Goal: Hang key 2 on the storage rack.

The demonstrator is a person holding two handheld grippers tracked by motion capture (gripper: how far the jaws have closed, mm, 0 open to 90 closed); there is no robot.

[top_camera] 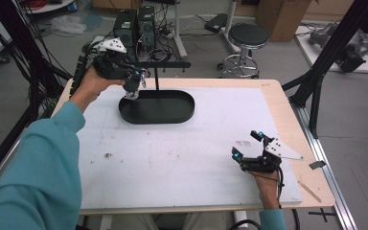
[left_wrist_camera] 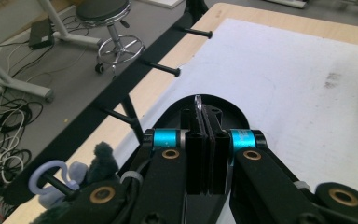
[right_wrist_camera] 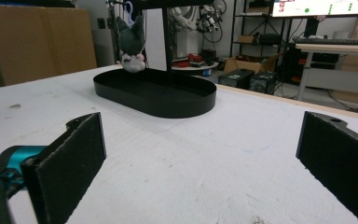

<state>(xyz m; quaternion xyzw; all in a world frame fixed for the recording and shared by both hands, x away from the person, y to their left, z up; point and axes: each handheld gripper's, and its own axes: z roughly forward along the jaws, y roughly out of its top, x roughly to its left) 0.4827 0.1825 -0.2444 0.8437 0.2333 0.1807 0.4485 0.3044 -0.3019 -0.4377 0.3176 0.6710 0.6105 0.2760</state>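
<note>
Left claw point(top_camera: 136, 81) at upper left of the high view, just over the left end of a black oval tray point(top_camera: 182, 115), gripped from below by a hand in a teal sleeve. Jaws clenched tight in the left gripper view point(left_wrist_camera: 203, 114), pads pressed together on a thin clear loop point(left_wrist_camera: 197, 100) poking up past their tips; what the loop belongs to, impossible to tell.

Grey plush toy point(left_wrist_camera: 102, 156) at lower left of that view, just beside the claw's body, hung by a lavender hook point(left_wrist_camera: 46, 175) on the nearest peg of a black rack point(left_wrist_camera: 161, 69). Seen from the right gripper view as a grey and white figure point(right_wrist_camera: 131, 44) at upper left of the frame, dangling just above the tray's far rim point(right_wrist_camera: 186, 105), apparently clear of it. Pale underside visible in the high view point(top_camera: 133, 90), directly under the claw.

Right claw point(top_camera: 246, 143) at lower right of the high view, well apart from tray and toy, low over the white bench point(top_camera: 172, 163). Jaws released and spread wide point(right_wrist_camera: 200, 154), nothing but bare bench top between the pads.
</note>
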